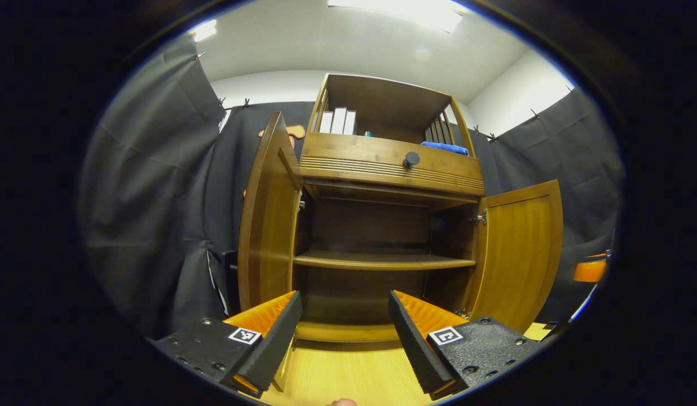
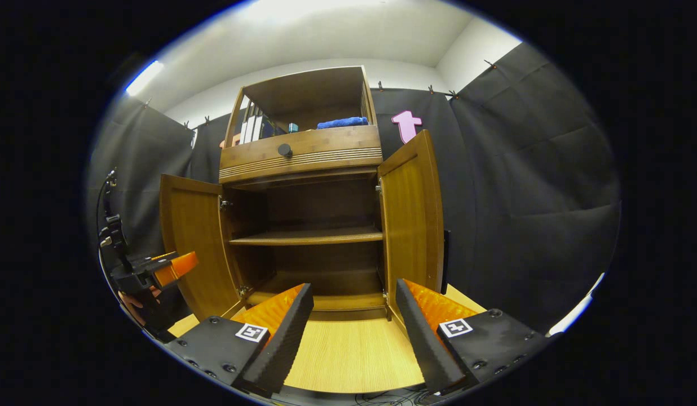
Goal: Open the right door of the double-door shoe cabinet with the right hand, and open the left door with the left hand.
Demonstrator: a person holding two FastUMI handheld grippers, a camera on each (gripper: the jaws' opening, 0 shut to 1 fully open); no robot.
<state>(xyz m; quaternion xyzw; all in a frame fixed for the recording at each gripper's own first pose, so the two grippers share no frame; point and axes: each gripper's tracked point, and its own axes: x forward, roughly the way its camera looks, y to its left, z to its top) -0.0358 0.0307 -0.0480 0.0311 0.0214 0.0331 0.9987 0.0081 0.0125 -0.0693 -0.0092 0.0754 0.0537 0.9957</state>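
Standing open on both sides, the shoe cabinet [image 1: 382, 225] is showing its bare inner shelf [image 1: 382, 261] and dark interior to both cameras. In the left gripper view, the left door [image 1: 267, 225] is swinging wide toward the camera, nearly edge-on, while the right door [image 1: 520, 254] is hanging open at the far side. The left gripper [image 1: 344, 338] is hovering in front of the cabinet's base, its fingers spread apart and gripping nothing, clear of both doors. In the right gripper view, the right gripper [image 2: 353, 332] is likewise sitting with fingers parted and empty over the light wooden floor [image 2: 348, 355], just before the threshold, the right door edge standing near its right finger. Farther off at that view's left edge, the left gripper is being held by a hand [image 2: 135, 299] beside the left door. Above the doors, a drawer with a round dark knob [image 1: 411, 159] is staying closed-looking, with white binders [image 1: 338, 120] and a folded blue cloth [image 1: 445, 148] resting on the top shelf.
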